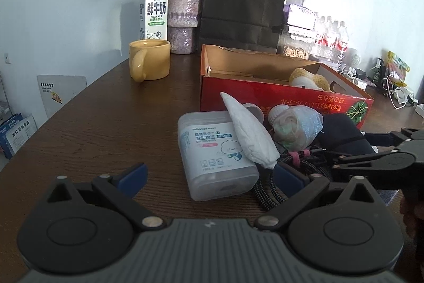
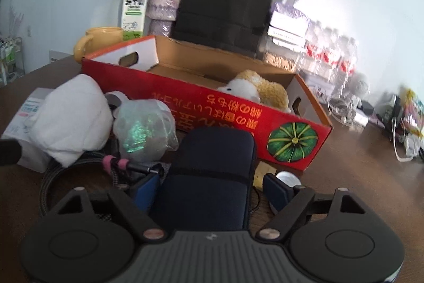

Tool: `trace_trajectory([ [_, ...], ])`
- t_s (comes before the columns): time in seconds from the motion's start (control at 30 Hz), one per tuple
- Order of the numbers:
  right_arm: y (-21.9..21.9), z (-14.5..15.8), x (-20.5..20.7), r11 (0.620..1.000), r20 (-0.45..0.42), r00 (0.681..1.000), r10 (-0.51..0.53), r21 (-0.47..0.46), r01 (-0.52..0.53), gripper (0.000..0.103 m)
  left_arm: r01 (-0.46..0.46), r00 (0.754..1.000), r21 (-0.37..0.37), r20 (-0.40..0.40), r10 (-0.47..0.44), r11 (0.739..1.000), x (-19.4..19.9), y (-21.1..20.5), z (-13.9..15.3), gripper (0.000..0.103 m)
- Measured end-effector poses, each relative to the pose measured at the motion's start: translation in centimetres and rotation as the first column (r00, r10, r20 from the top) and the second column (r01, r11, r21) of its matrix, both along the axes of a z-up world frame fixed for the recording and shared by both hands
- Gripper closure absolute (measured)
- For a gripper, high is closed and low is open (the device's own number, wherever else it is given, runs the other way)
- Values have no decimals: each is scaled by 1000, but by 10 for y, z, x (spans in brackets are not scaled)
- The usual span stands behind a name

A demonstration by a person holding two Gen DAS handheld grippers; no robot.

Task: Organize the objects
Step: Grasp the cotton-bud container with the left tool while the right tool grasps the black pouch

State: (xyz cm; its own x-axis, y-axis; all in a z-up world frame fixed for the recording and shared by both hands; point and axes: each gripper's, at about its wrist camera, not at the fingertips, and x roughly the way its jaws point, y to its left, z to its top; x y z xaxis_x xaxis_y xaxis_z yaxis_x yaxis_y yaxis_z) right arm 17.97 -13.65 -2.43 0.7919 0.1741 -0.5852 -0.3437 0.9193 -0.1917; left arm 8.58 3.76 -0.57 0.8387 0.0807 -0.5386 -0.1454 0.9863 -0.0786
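Note:
A dark navy soft case [image 2: 212, 163] lies on the brown table in front of the red cardboard box [image 2: 201, 108]. My right gripper [image 2: 212, 190] straddles the case; its left pad is close against the case and its right pad stands clear, so it is open. A yellow and white plush toy [image 2: 254, 92] sits inside the box. In the left wrist view, my left gripper [image 1: 209, 177] is open, with the near end of a translucent cotton swab box [image 1: 212, 150] between its fingers, untouched. A white folded cloth [image 1: 249, 134] leans on that box. A bagged bundle [image 1: 296, 129] and a braided cable [image 1: 267, 192] lie beside it.
A yellow mug [image 1: 149, 59], a milk carton [image 1: 153, 12], a vase of dried roses [image 1: 184, 17] and a black paper bag [image 1: 243, 7] stand at the back. Bottles [image 1: 331, 36] and cables [image 1: 397, 94] crowd the right. The right gripper's black linkage [image 1: 384, 158] reaches in from the right.

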Motion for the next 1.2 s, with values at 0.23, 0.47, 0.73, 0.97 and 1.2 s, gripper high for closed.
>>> trace_trajectory([
  [0.23,-1,-3,-5,1000,40,999,20,22,-21,32,-20,1000,2,-17,20,1000,5,0,-5,0],
  [0.47,-16,5,-8,991,73,997,26,129,-35,38,-34,999,5,-23,34,999,7,-1,-5,0],
  [0.73,-37,13,-20,976,127,992,26,209,-53,40,-35,998,32,-50,36,999,12,-3,-9,0],
  [0.97,-60,17,-37,962,177,984,37,262,-83,41,-51,997,50,-62,54,997,23,-4,-12,0],
  [1.2,-70,16,-40,960,175,984,23,270,-71,41,-85,994,72,-64,90,994,42,-5,-13,0],
])
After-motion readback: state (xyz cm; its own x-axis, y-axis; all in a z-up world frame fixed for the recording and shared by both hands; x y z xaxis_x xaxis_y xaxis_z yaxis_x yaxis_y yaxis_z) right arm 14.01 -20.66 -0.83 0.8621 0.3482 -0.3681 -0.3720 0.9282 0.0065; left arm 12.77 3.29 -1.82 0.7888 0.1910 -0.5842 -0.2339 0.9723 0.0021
